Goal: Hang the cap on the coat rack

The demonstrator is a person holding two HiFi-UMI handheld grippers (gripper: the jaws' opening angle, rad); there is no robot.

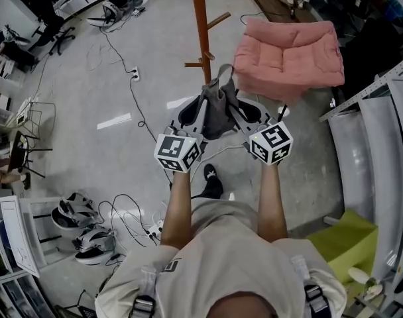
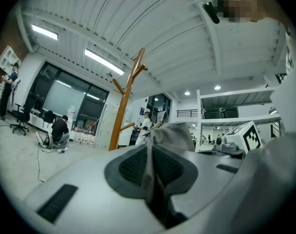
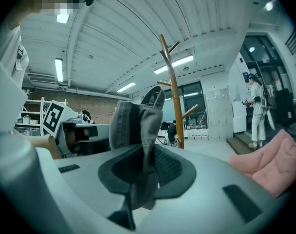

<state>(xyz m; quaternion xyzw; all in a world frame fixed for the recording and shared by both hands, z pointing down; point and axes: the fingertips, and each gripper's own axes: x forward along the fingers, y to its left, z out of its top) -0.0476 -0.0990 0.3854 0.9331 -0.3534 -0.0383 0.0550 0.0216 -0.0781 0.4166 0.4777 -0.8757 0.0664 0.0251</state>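
Cap (image 1: 218,114), edges clamped between closed jaws of left gripper (image 2: 150,152), right gripper (image 3: 145,162) alike

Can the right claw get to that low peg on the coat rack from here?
Probably yes. The low peg on the coat rack juts just beyond the right claw, nothing between them; the pink cushion lies off to the side. Both it and the left claw are shut on the cap.
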